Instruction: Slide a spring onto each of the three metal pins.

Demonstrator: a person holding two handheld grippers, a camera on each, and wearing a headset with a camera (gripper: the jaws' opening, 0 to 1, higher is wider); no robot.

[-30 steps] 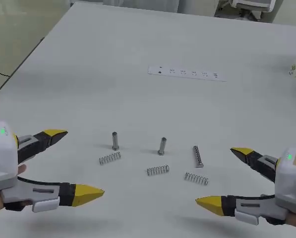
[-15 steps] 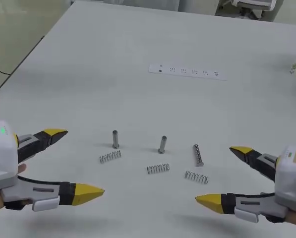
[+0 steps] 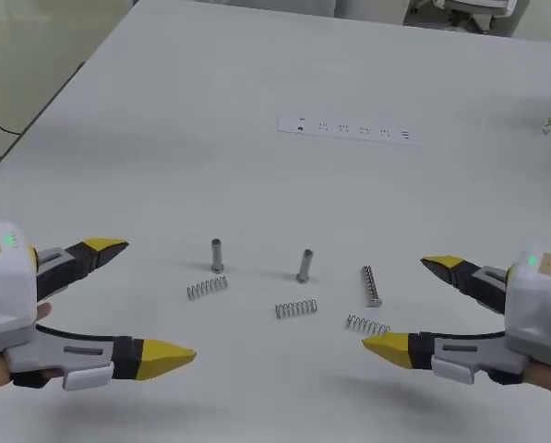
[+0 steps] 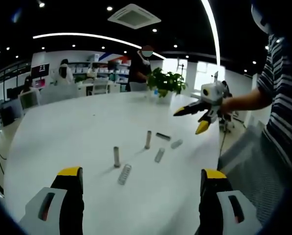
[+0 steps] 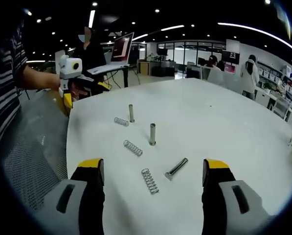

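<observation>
Three springs, none on a pin yet, all loose on the table [image 3: 257, 175]. Left spring [image 3: 207, 289] just beside left pin [image 3: 217, 256], at its 7 o'clock. Mid spring [image 3: 296, 308] at 7 o'clock of mid pin [image 3: 305, 265]. Right spring [image 3: 367, 325] at 6 o'clock of right pin [image 3: 370, 286], close to it but apart.

Left and mid pins upright. Right pin flat on its side, lying approx. along the 12–6 line in the head view.

Left tool [image 3: 153, 299] at 8 o'clock of the row, well apart from it, jaws spread wide, nothing between them. Right tool [image 3: 398, 304] at 4 o'clock, also spread and empty, its near jaw tip just beside right spring, not touching as far as can be told. Power strip [image 3: 346, 131] far off at 12 o'clock, no factor.

Judgement: task at zero, first pick not yet made.

Risks from here:
- Springs thin and round, so prob. roll or skid if a jaw tip nudges instead of pinches.
- Too hard a pinch: coil squashed, or shot out sideways.
- Upright pins likely to tip if bumped by a jaw or by a spring pushed on off-axis.
- Right pin needs lifting or standing first; likely to roll when touched.
</observation>
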